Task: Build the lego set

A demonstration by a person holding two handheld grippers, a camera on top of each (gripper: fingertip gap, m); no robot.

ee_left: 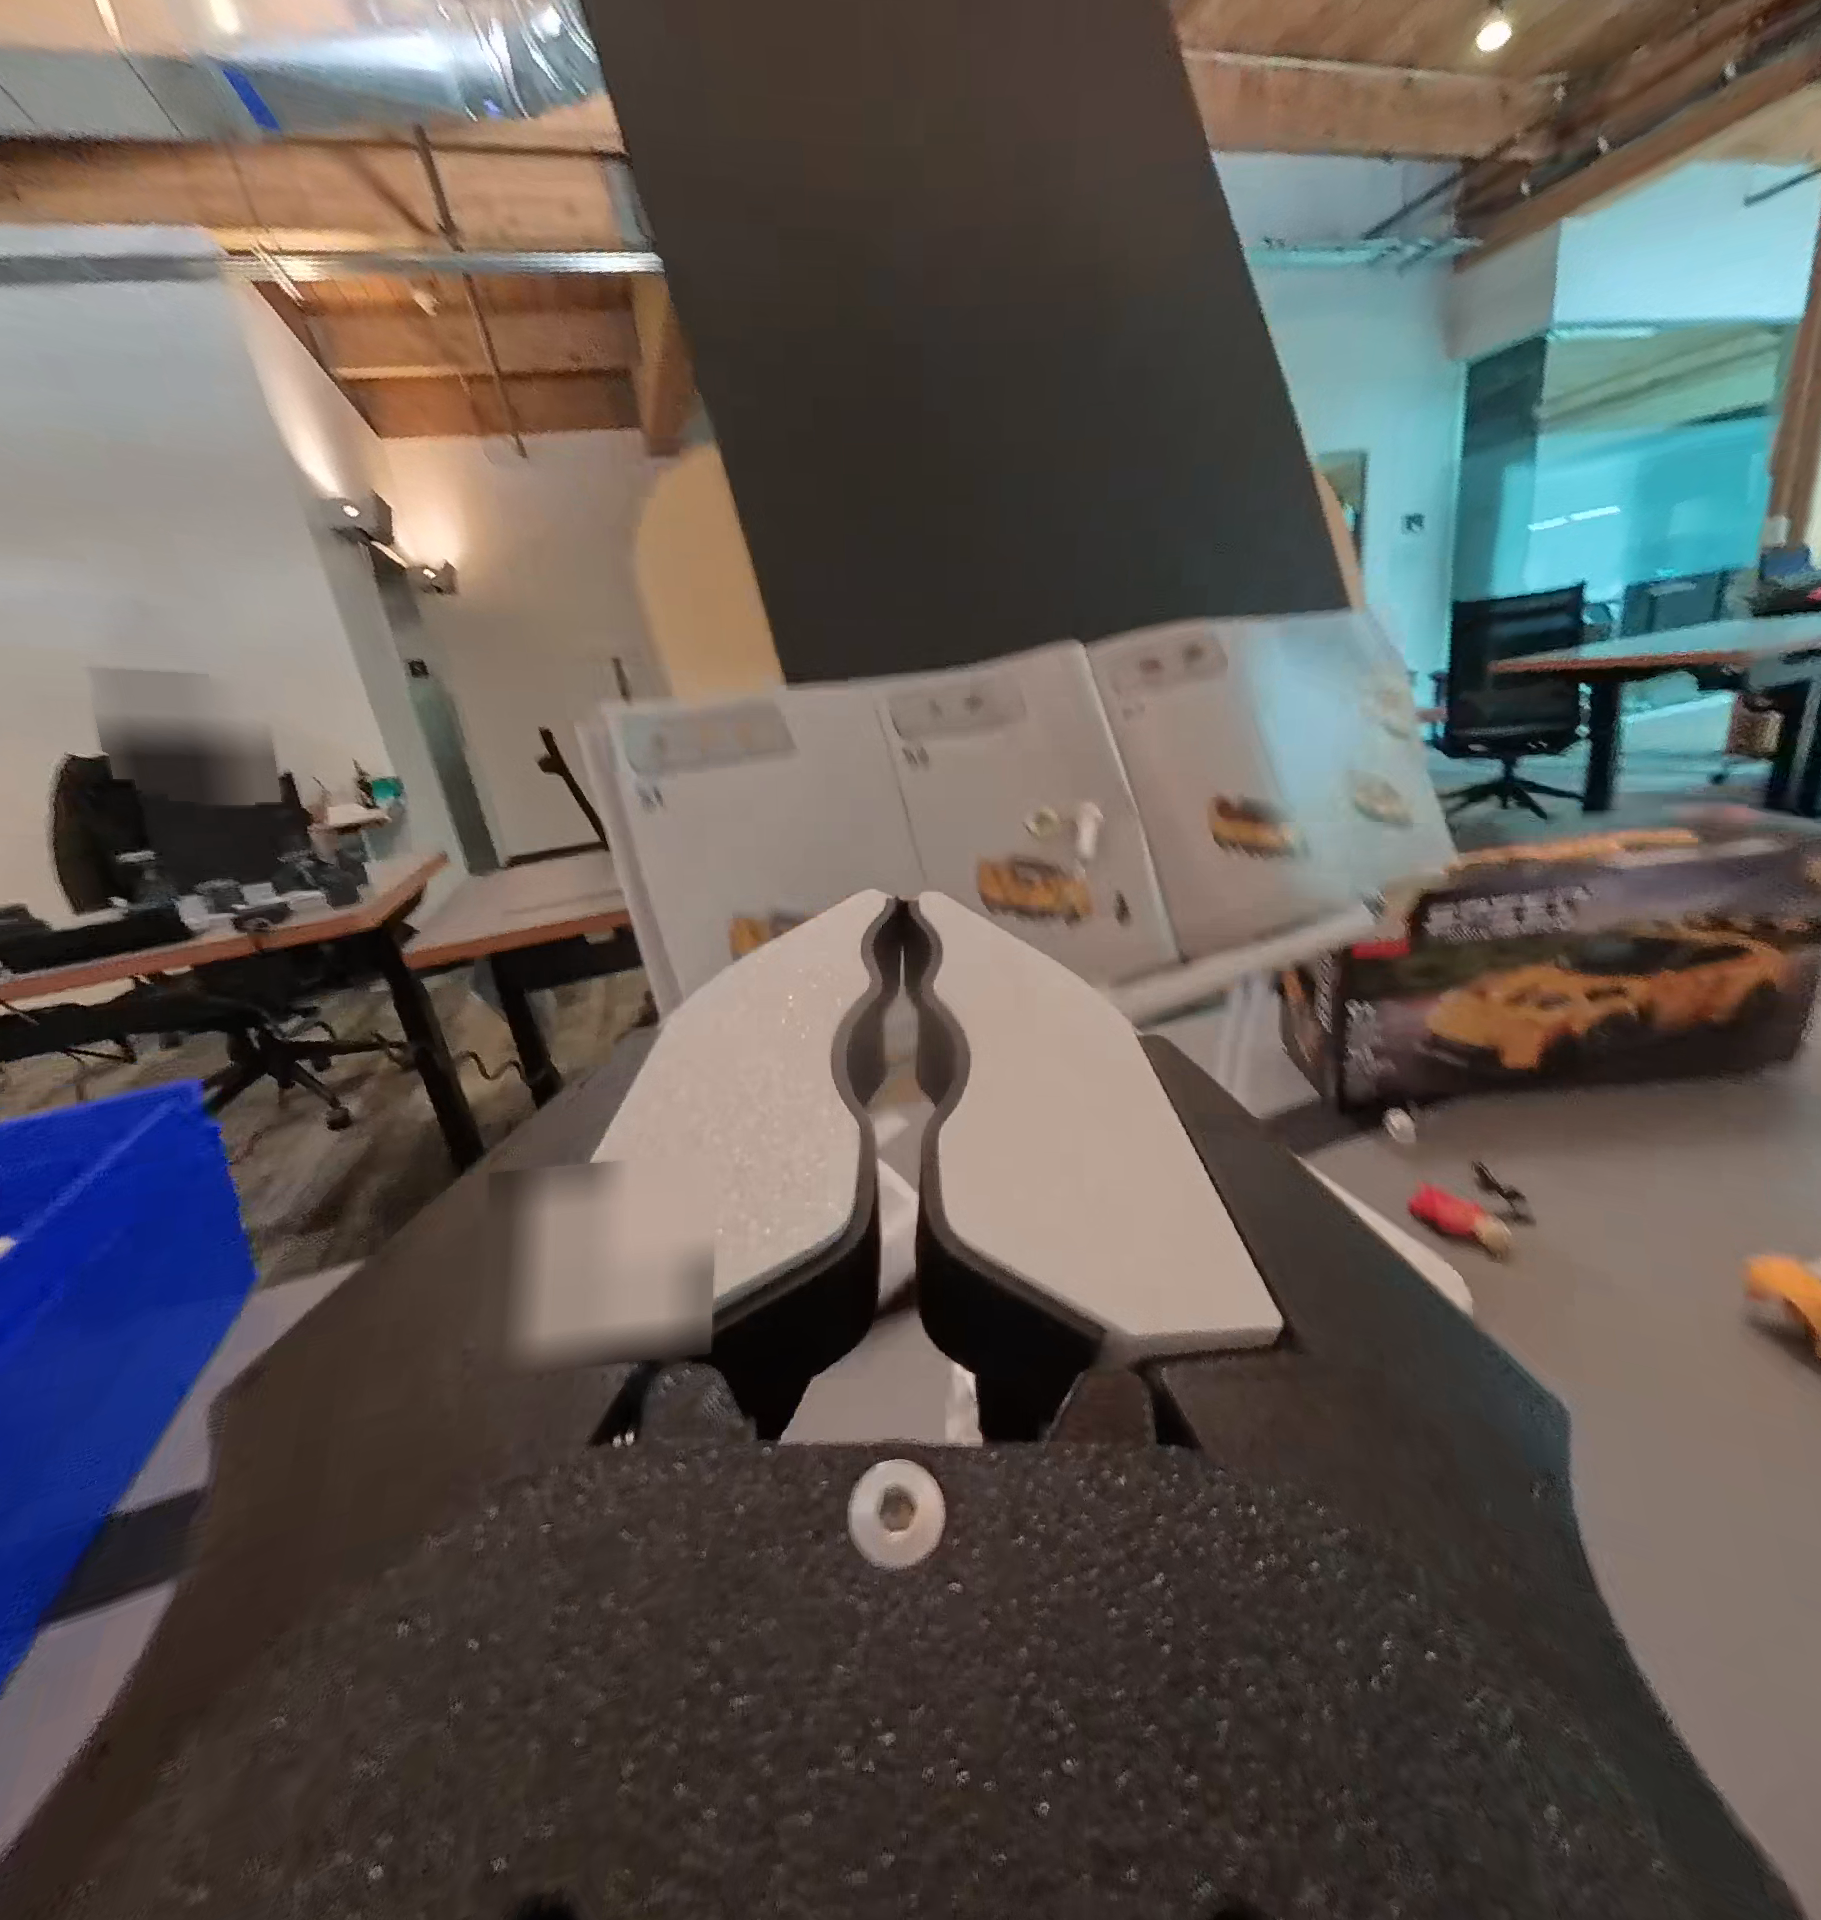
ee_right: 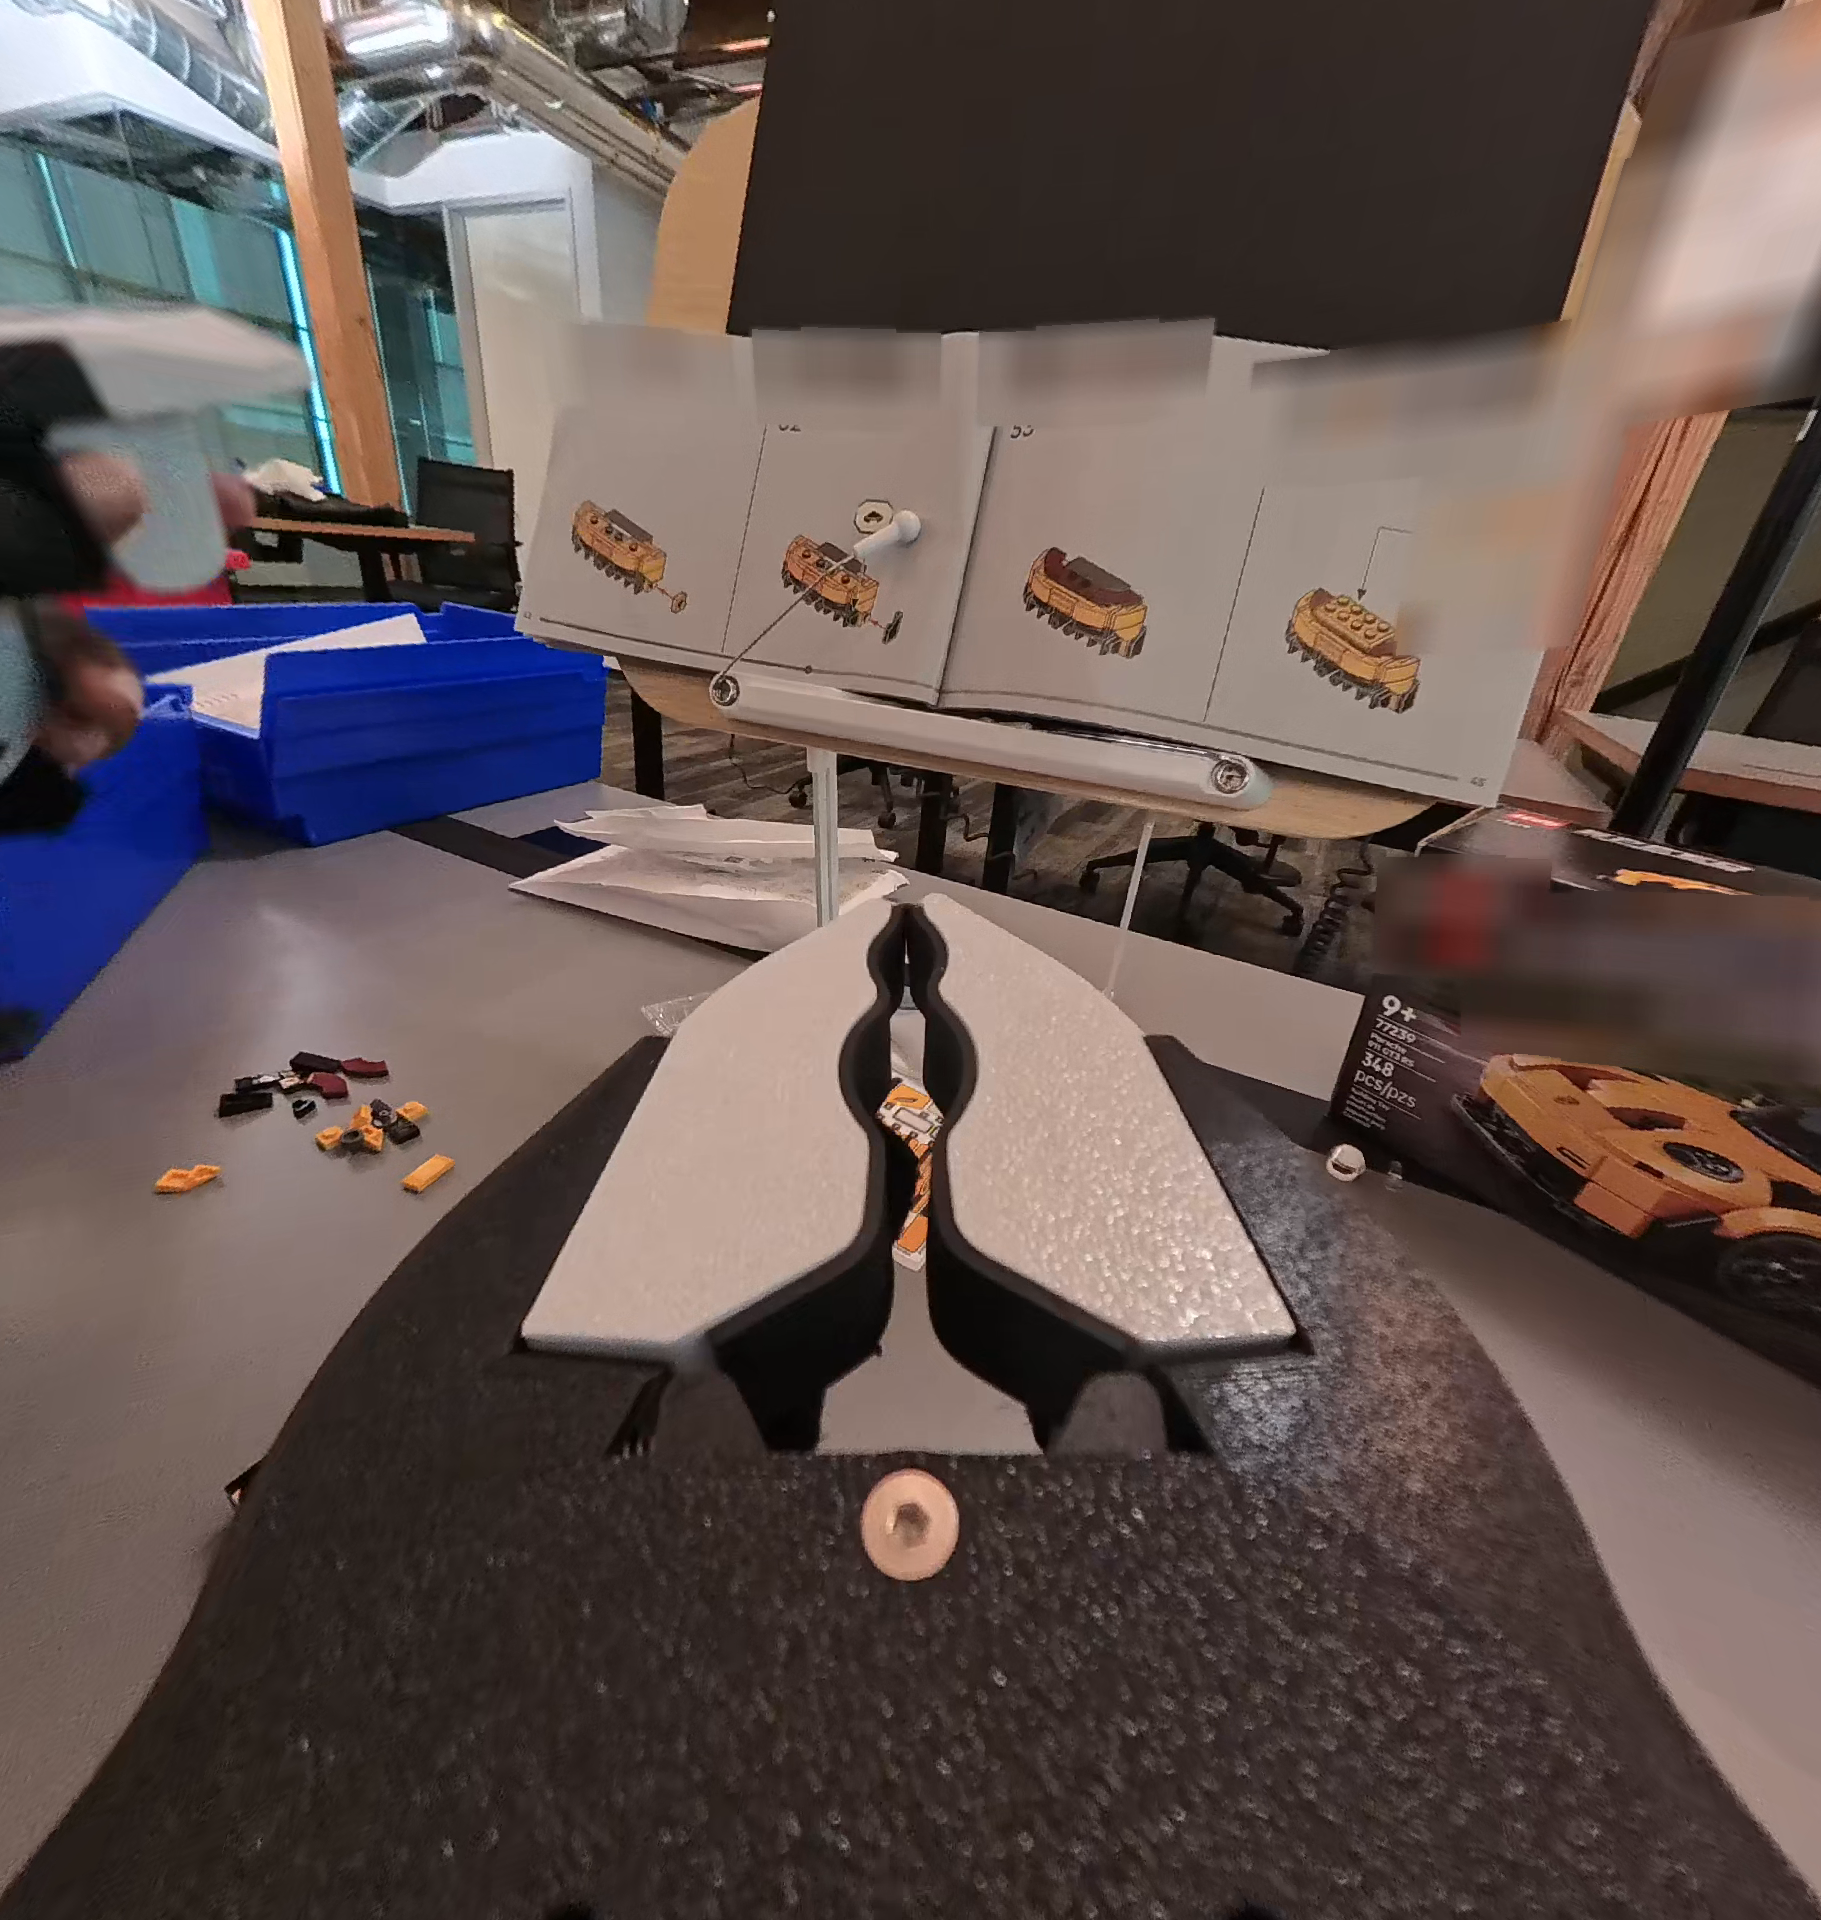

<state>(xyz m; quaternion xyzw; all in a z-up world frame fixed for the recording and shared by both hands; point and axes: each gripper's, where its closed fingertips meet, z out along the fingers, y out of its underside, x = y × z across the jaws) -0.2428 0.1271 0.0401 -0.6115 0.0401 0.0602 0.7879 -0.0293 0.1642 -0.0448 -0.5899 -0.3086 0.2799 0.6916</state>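
My left gripper (ee_left: 904,916) is shut and empty, held above the grey table (ee_left: 1664,1507); something white shows below through its gap. My right gripper (ee_right: 906,920) is shut, low over the table (ee_right: 418,977). An orange-and-white piece (ee_right: 911,1127) shows through its gap, seemingly lying beneath. The open instruction booklet (ee_right: 989,561) stands on a holder ahead and also shows in the left wrist view (ee_left: 1031,810). Loose dark red, black and orange bricks (ee_right: 334,1112) lie to the left. An orange part-built model (ee_left: 1810,1314) lies at the right. The left gripper (ee_right: 44,499), blurred, is at upper left.
The set's box (ee_right: 1654,1143) lies at the right and shows in the left wrist view (ee_left: 1571,987). Blue bins (ee_right: 397,707) stand at the back left. Paper bags (ee_right: 719,862) lie under the holder. A red piece (ee_left: 1457,1216) and a small clear piece (ee_right: 1344,1162) lie by the box. Tip to tip, the grippers are about 25 centimetres apart.
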